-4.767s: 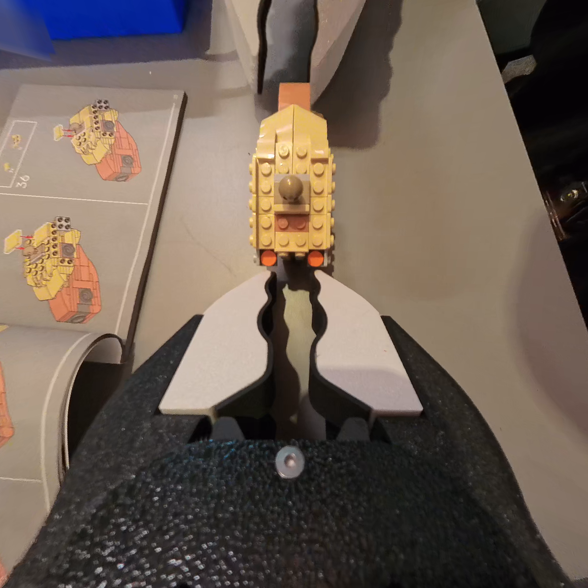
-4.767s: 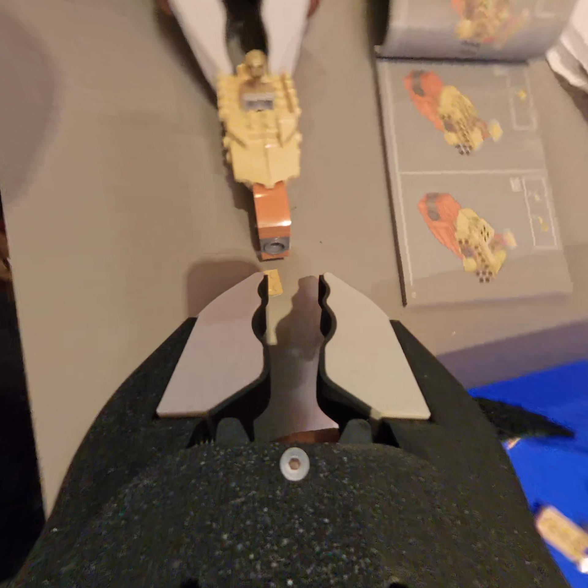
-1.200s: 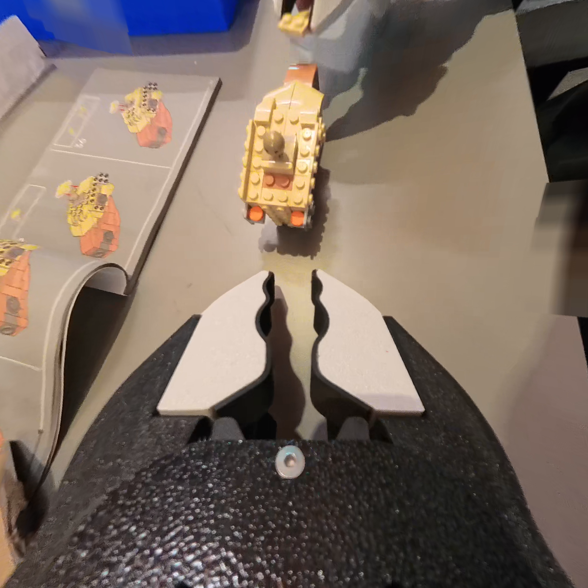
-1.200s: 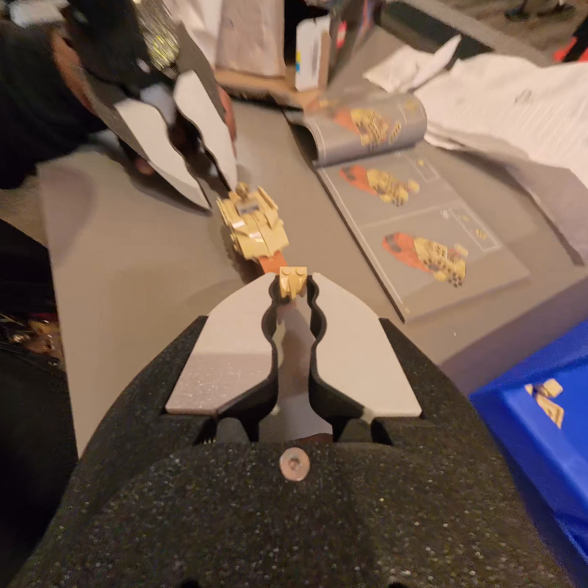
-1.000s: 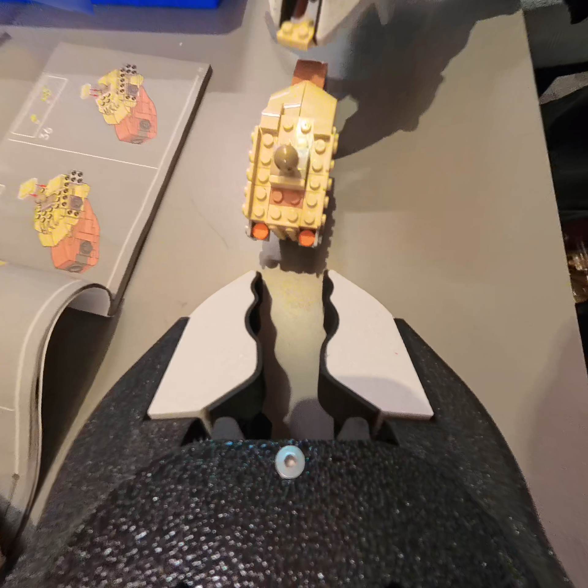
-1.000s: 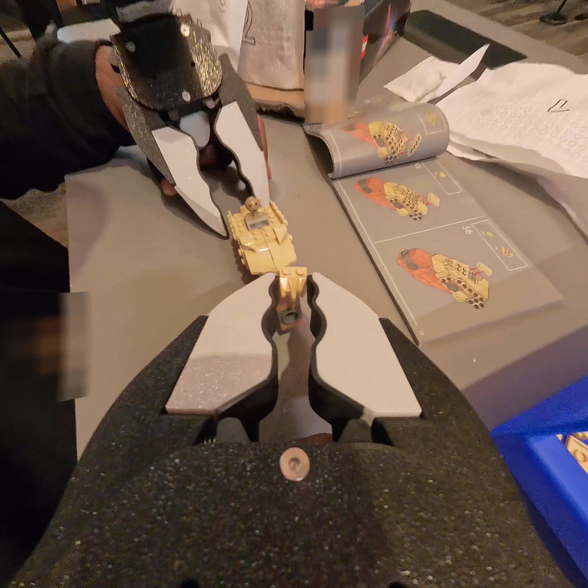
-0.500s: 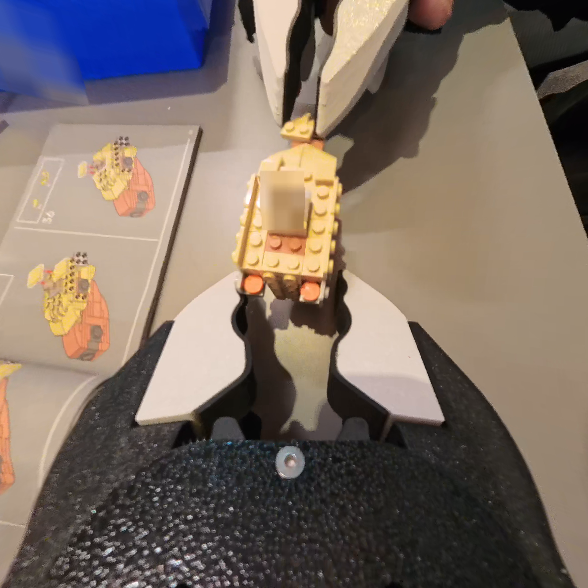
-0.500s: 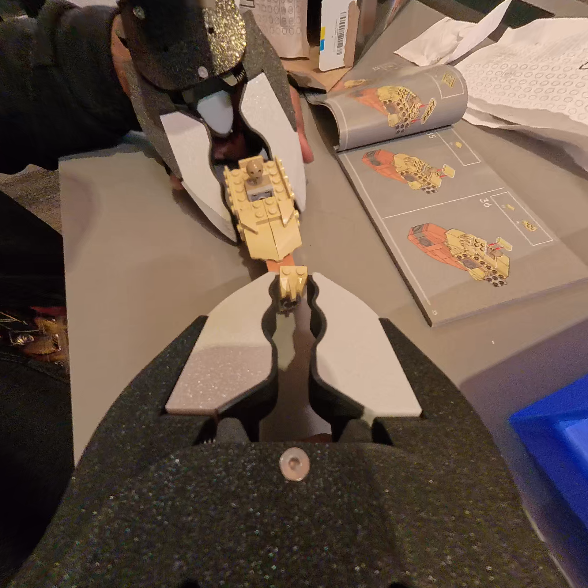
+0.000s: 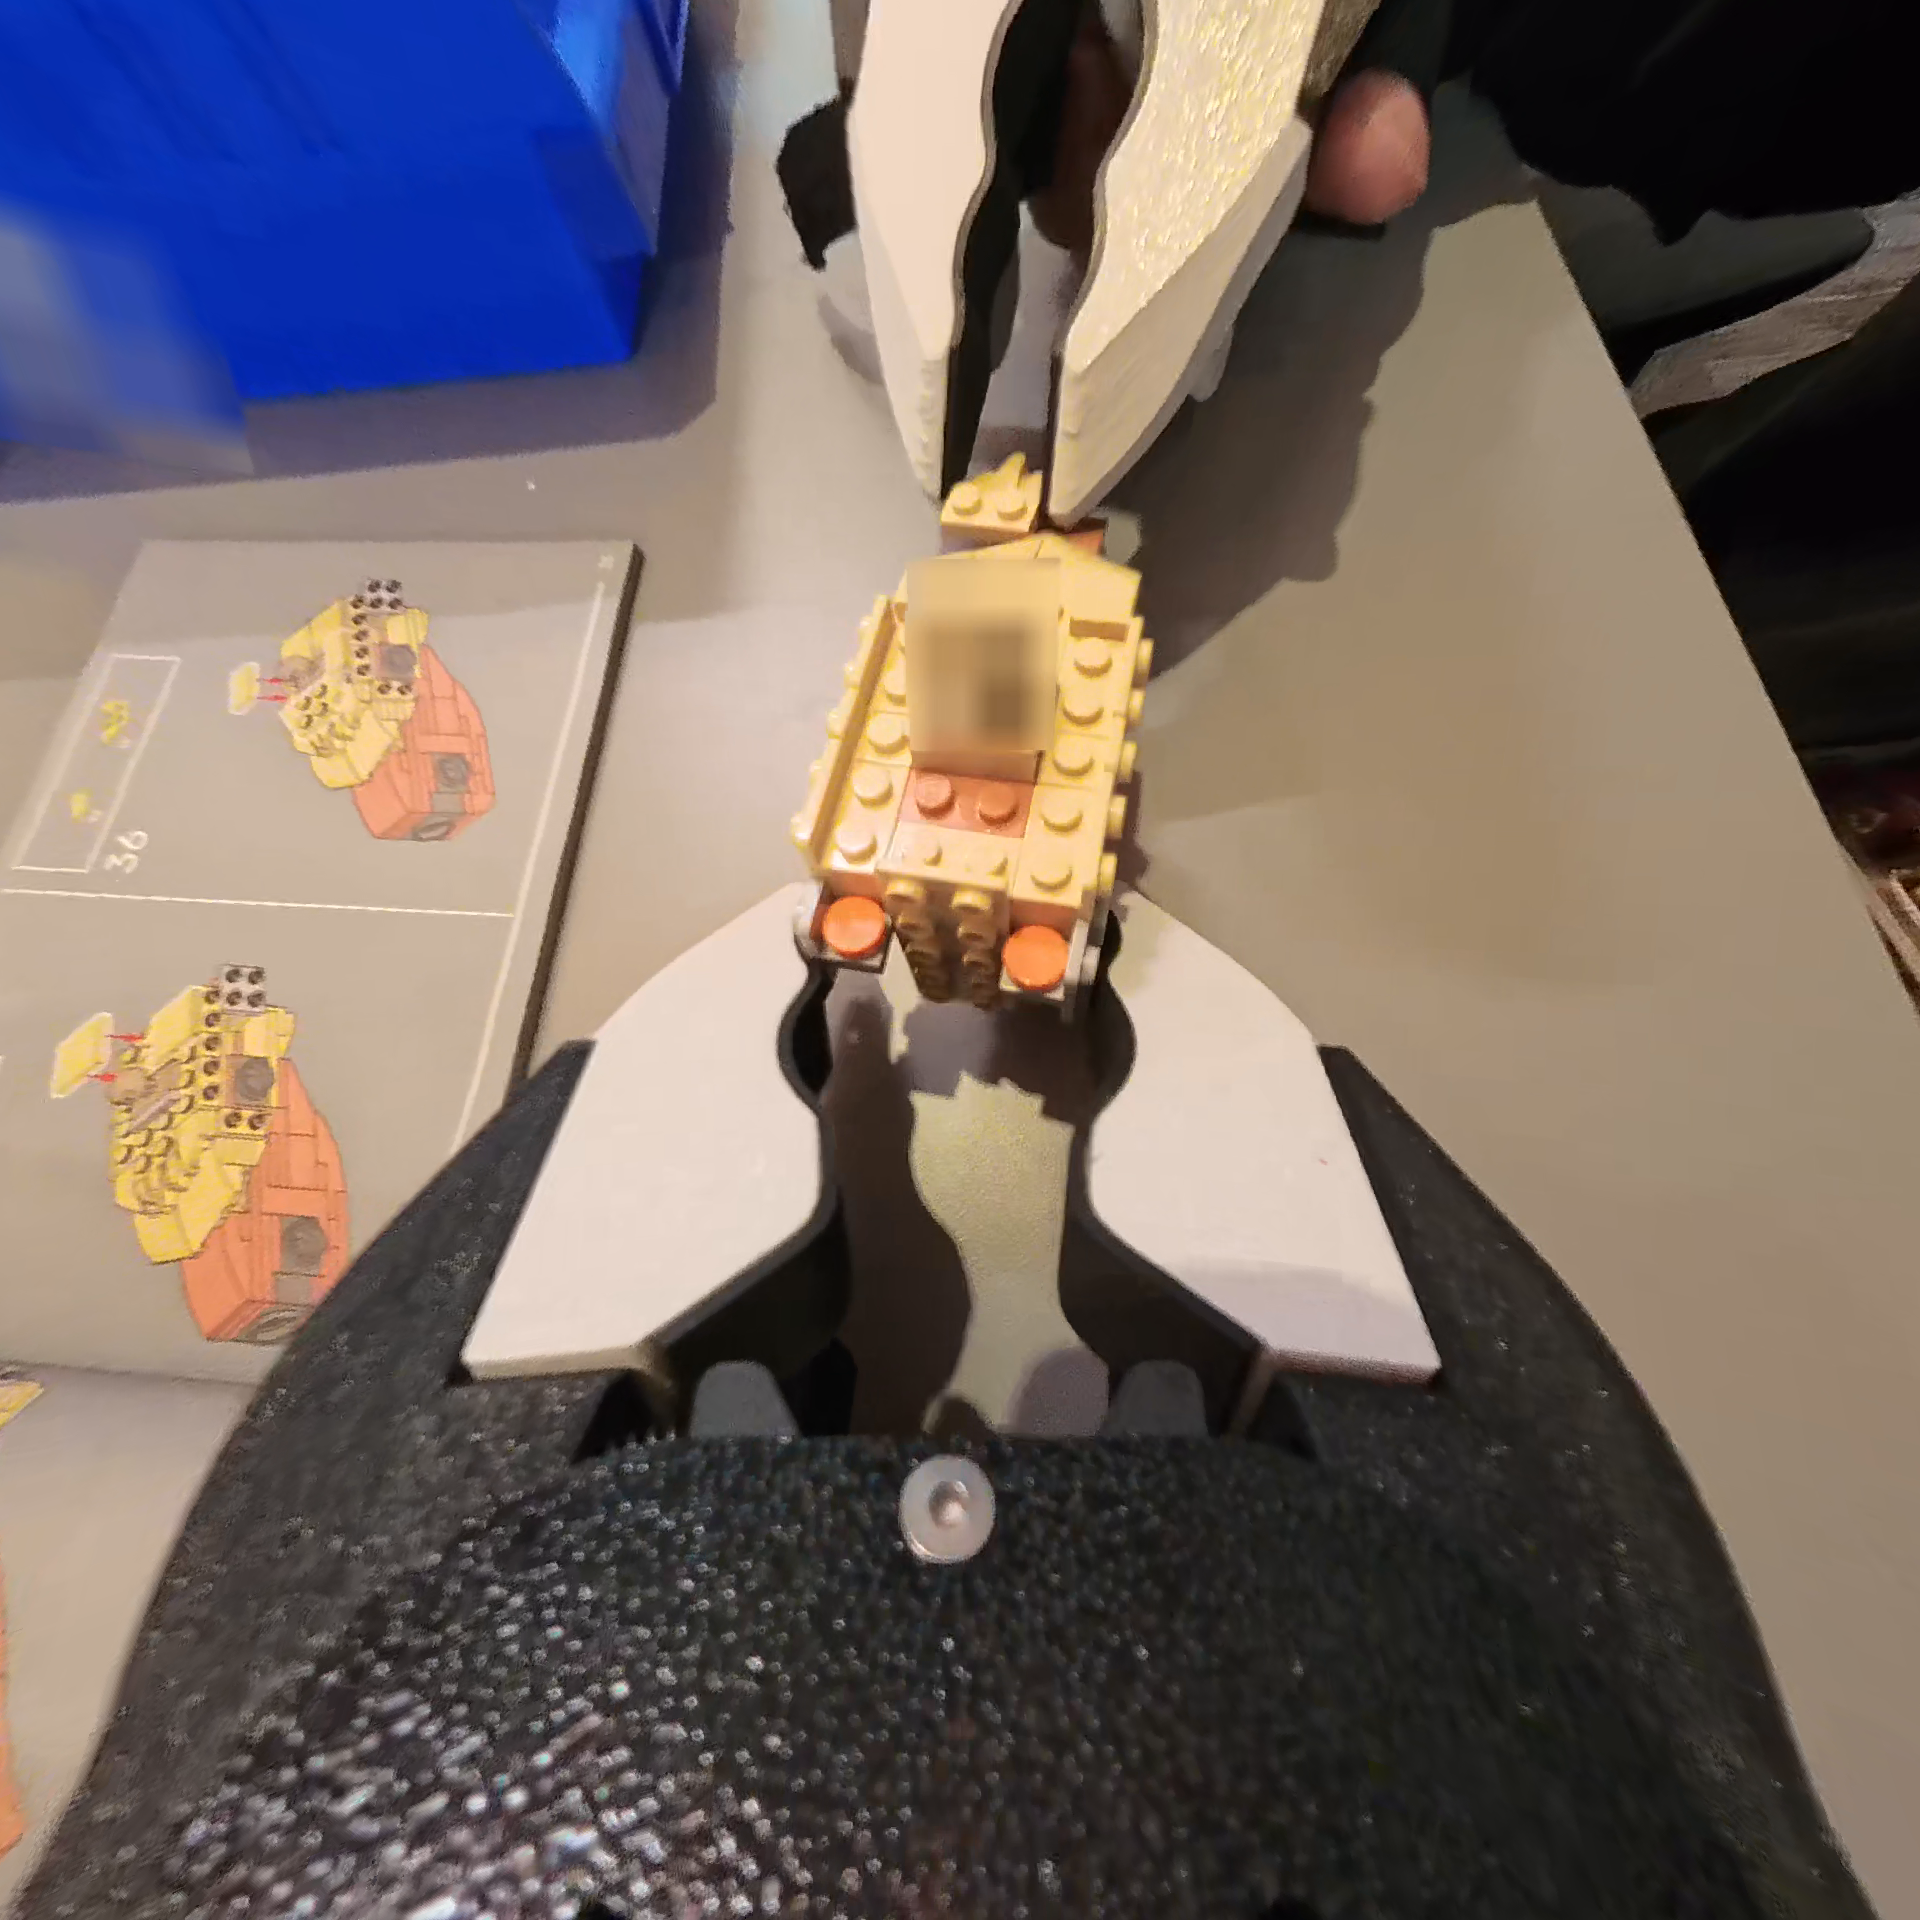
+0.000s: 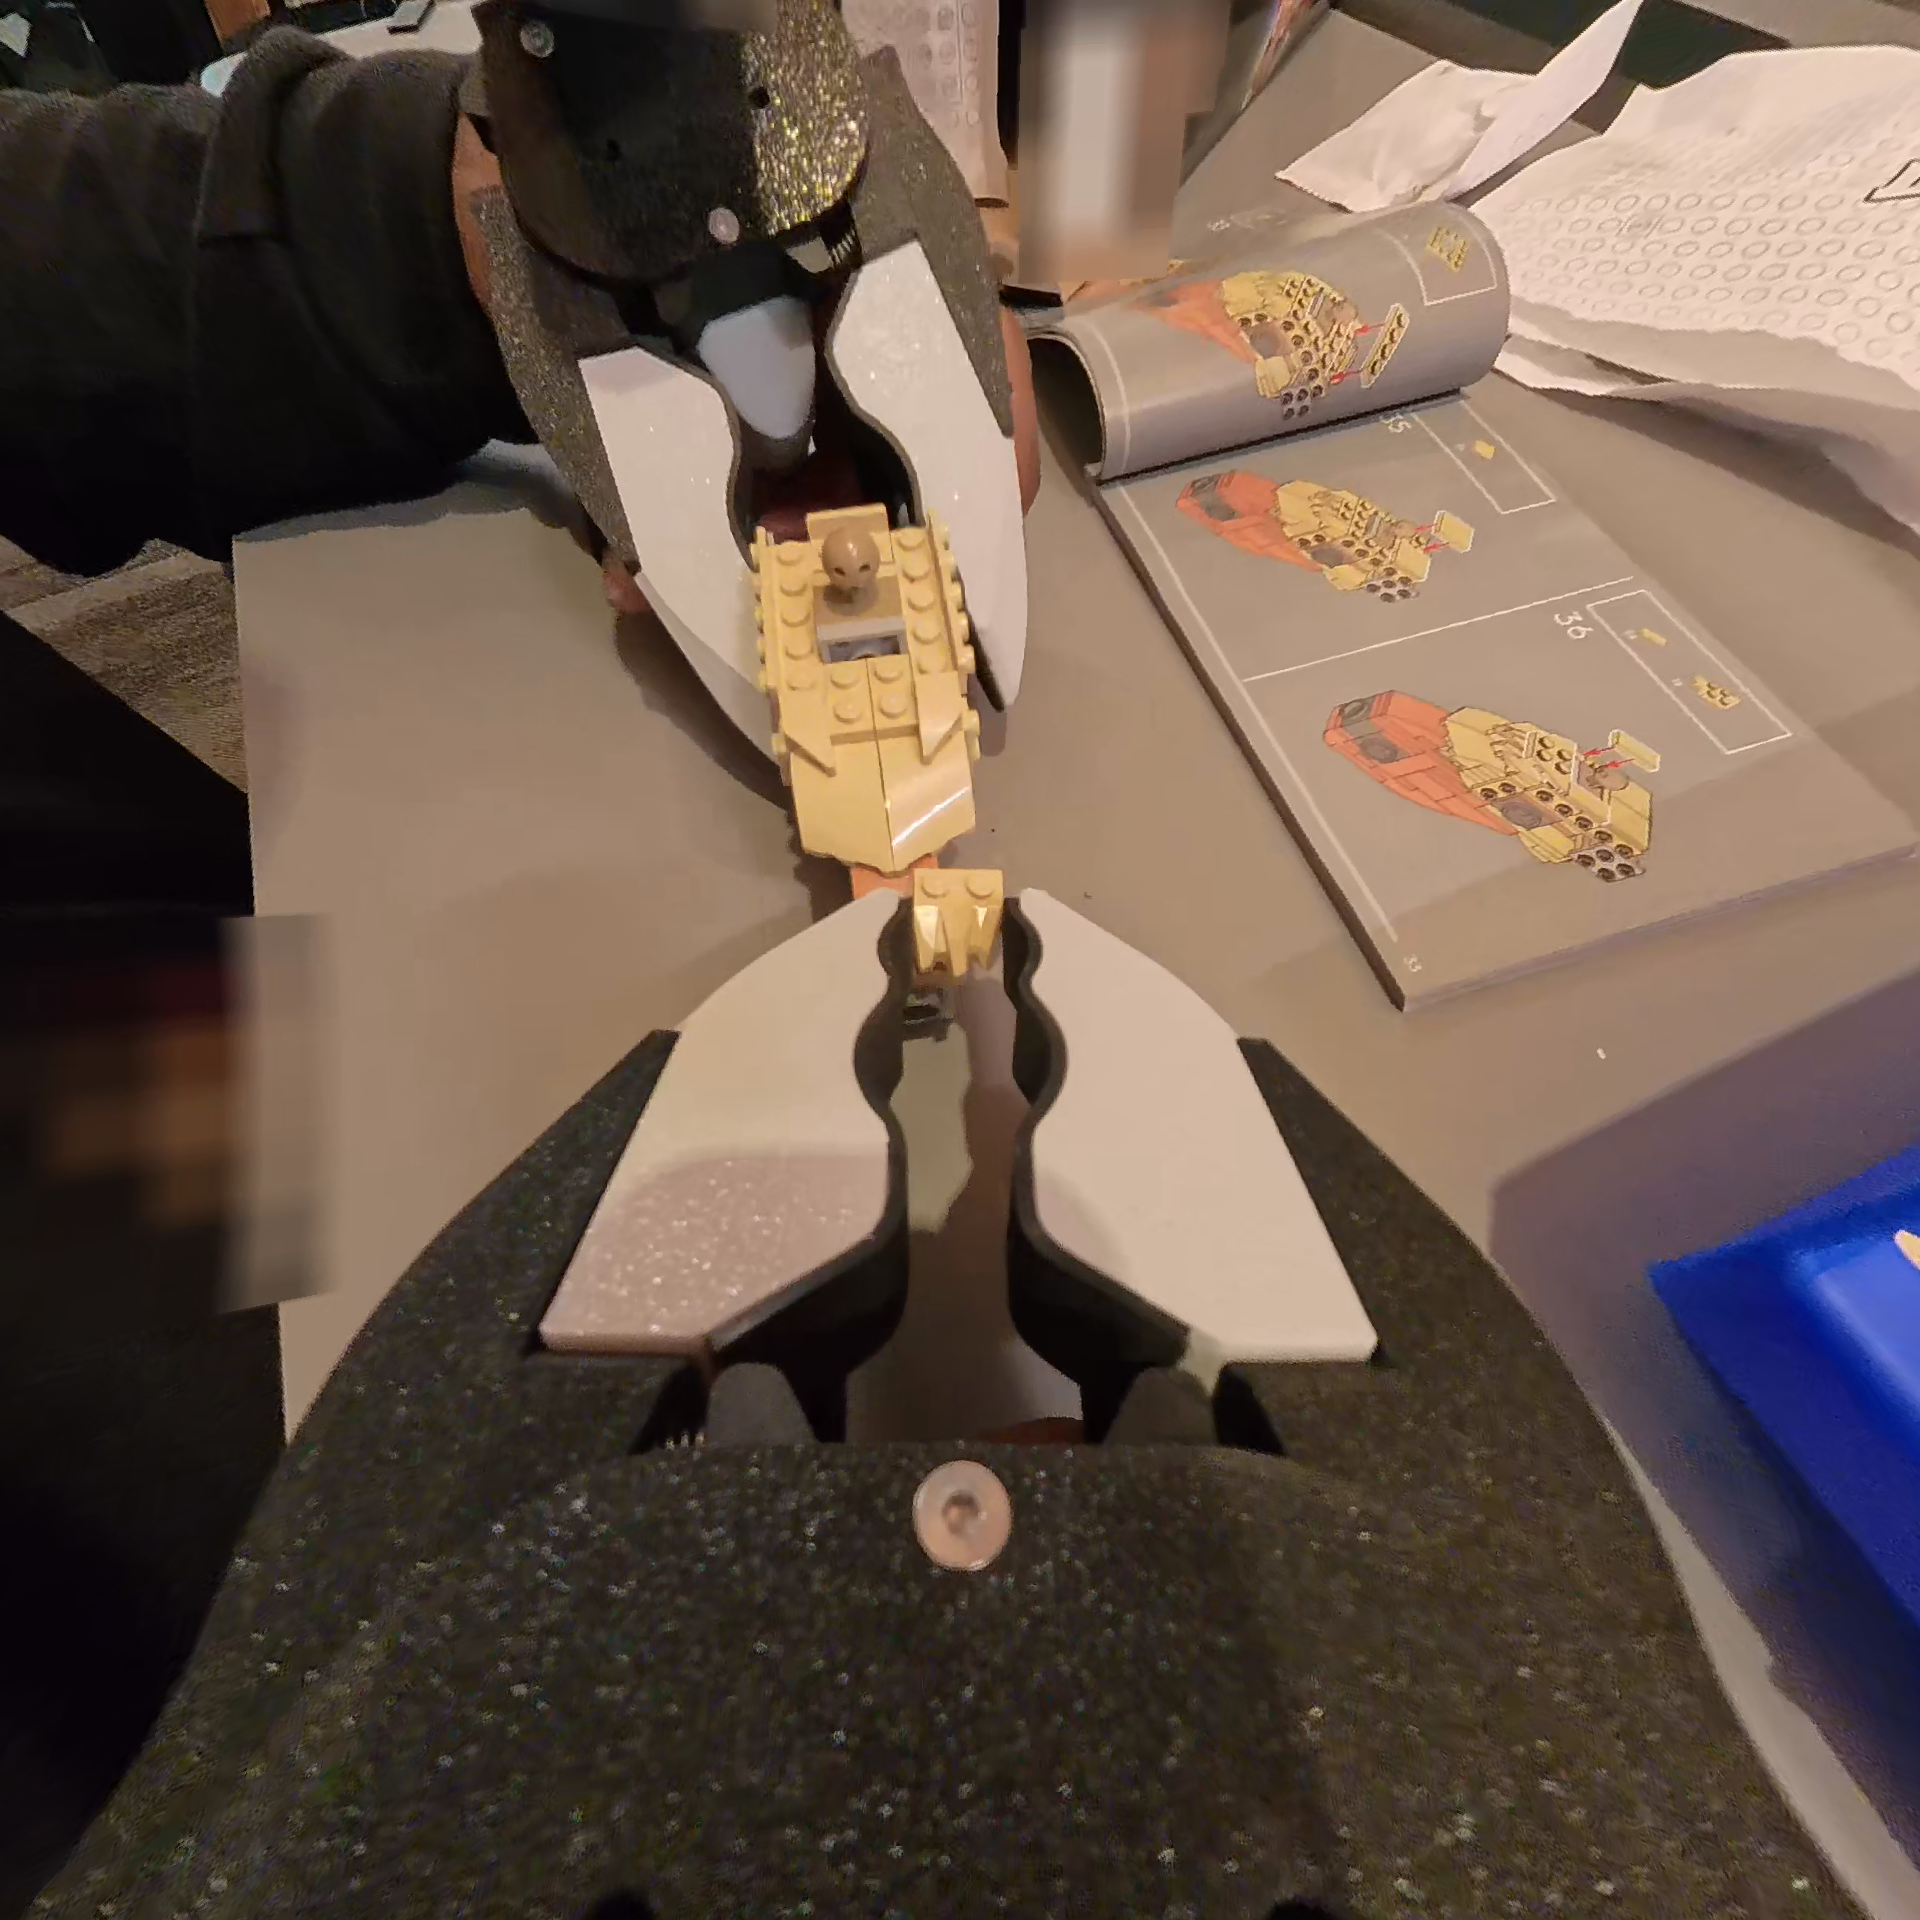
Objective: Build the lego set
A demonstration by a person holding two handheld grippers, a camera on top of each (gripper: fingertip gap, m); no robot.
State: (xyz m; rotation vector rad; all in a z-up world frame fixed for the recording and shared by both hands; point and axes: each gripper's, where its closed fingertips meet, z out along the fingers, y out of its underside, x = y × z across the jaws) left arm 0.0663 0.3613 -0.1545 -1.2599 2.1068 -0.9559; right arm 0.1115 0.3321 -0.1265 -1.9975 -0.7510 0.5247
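Tan lego model (image 9: 977,748) sat on the grey table (image 9: 1403,831), its rear end between the tips of the left tongs (image 9: 951,940), whose jaws stood spread on either side of the orange round studs; whether they pressed the model I cannot tell. Right tongs (image 10: 958,920) were clamped on a small tan piece (image 10: 958,914), held just at the model's pointed nose, above its reddish-brown front part. Beside the model lay an open instruction booklet (image 10: 1455,665) showing orange and yellow build steps. A blue bin (image 9: 312,177) stood near the booklet, and white paper sheets (image 10: 1714,229) lay beyond it.
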